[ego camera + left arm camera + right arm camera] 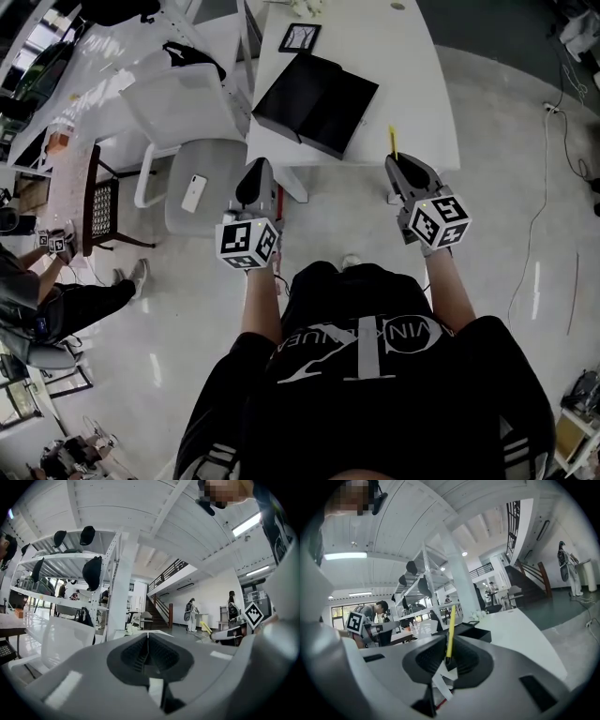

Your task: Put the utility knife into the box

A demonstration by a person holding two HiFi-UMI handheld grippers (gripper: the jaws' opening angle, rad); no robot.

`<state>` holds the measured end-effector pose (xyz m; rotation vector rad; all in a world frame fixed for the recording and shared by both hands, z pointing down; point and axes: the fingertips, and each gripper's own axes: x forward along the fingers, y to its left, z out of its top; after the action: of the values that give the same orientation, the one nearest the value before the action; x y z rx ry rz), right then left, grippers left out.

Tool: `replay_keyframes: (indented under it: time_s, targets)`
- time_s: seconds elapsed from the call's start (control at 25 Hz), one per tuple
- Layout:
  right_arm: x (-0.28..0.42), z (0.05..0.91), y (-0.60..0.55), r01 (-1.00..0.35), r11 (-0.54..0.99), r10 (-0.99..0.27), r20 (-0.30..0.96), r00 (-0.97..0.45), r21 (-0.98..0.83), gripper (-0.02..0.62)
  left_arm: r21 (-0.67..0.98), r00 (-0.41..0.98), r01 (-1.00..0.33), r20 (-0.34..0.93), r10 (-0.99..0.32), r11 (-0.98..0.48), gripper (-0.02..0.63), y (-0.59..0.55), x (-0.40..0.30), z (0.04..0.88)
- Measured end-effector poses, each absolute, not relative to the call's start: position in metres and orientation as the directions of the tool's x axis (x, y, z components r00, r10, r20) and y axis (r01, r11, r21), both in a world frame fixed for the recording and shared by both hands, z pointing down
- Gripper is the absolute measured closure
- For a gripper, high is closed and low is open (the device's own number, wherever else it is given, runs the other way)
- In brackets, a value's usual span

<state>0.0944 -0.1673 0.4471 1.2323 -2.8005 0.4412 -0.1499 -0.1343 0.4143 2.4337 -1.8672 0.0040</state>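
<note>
A thin yellow utility knife (pixel 393 142) sticks up and forward out of my right gripper (pixel 399 163), which is shut on its lower end. In the right gripper view the knife (pixel 451 629) rises from between the closed jaws of the right gripper (pixel 448 657). The black box (pixel 316 102) lies open on the white table (pixel 417 66), ahead and to the left of that gripper; it also shows as the box (pixel 474 631) beyond the knife. My left gripper (pixel 251 175) hangs over the table's near edge, shut with nothing in it (pixel 148 641).
A small black-framed card (pixel 301 37) lies beyond the box. A white chair (pixel 208 167) with a phone (pixel 194 192) on its seat stands to the left of the table, and a dark wooden stool (pixel 99 203) further left. A seated person (pixel 47 298) is at far left.
</note>
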Motion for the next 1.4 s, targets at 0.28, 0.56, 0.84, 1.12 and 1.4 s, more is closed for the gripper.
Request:
replay_keyframes:
  time_s: [0.28, 0.56, 0.84, 1.12, 1.4]
  targets:
    - [0.105, 0.448, -0.182, -0.741, 0.617, -0.728, 0.165, -0.665, -0.264, 0.541, 0.033, 0.303, -0.953, 0.047, -0.952, -0.302, 0.588, -0.151, -0.136, 0.407]
    - [0.094, 0.460, -0.199, -0.744, 0.607, -0.724, 0.191, -0.663, -0.280, 0.541, 0.014, 0.311, -0.950, 0.067, -0.948, -0.310, 0.589, -0.169, -0.142, 0.416]
    - [0.074, 0.466, -0.237, -0.772, 0.571, -0.740, 0.232, -0.632, -0.279, 0.541, 0.007, 0.364, -0.931, 0.060, -0.930, -0.364, 0.589, -0.222, -0.155, 0.416]
    - [0.037, 0.478, -0.271, -0.778, 0.551, -0.714, 0.311, -0.627, -0.303, 0.541, 0.016, 0.414, -0.910, 0.065, -0.908, -0.413, 0.589, -0.275, -0.166, 0.416]
    - [0.004, 0.510, -0.292, -0.758, 0.607, -0.569, 0.536, -0.624, -0.238, 0.541, 0.020, 0.454, -0.891, 0.076, -0.888, -0.454, 0.589, -0.308, -0.173, 0.419]
